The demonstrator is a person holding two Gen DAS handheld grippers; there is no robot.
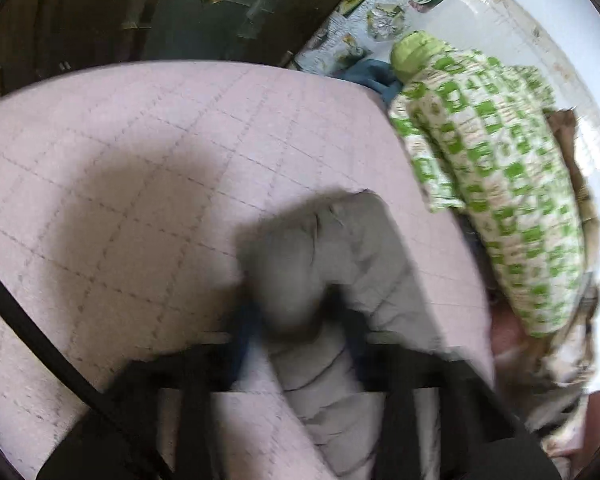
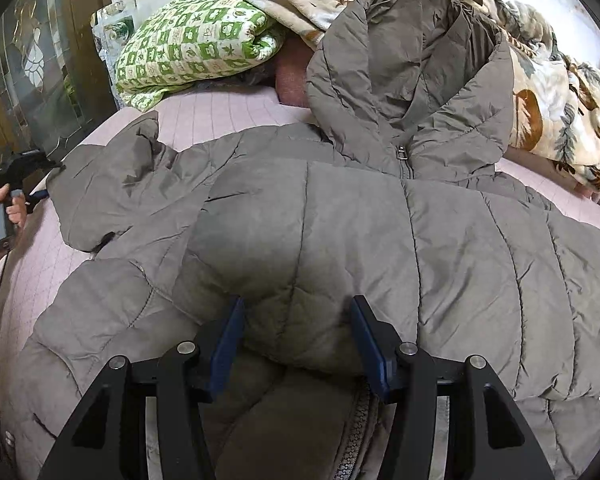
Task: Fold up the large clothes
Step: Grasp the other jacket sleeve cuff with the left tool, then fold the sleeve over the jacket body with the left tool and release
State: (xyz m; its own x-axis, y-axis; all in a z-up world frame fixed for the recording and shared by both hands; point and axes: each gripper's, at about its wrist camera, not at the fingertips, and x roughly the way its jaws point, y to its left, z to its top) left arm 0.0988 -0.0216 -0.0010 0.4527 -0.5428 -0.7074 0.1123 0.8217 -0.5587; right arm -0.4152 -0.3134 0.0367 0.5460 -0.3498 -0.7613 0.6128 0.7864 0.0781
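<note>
A large grey-brown puffer jacket (image 2: 340,216) lies spread on the pink quilted bed (image 2: 220,112), hood (image 2: 412,76) at the far side. My right gripper (image 2: 296,320) is over the jacket's front near the zipper, jaws apart, with a bulge of fabric between the blue pads. Whether they press it I cannot tell. In the blurred left wrist view the left gripper (image 1: 300,320) has the end of a jacket sleeve (image 1: 332,248) between its fingers, above the bed (image 1: 120,160). The left gripper also shows in the right wrist view (image 2: 20,176), hand-held at the sleeve end.
A green-and-white checked pillow (image 2: 192,48) (image 1: 492,184) and a floral blanket (image 2: 548,104) lie at the head of the bed. A dark wooden cabinet with glass doors (image 2: 32,60) stands beside the bed on the left.
</note>
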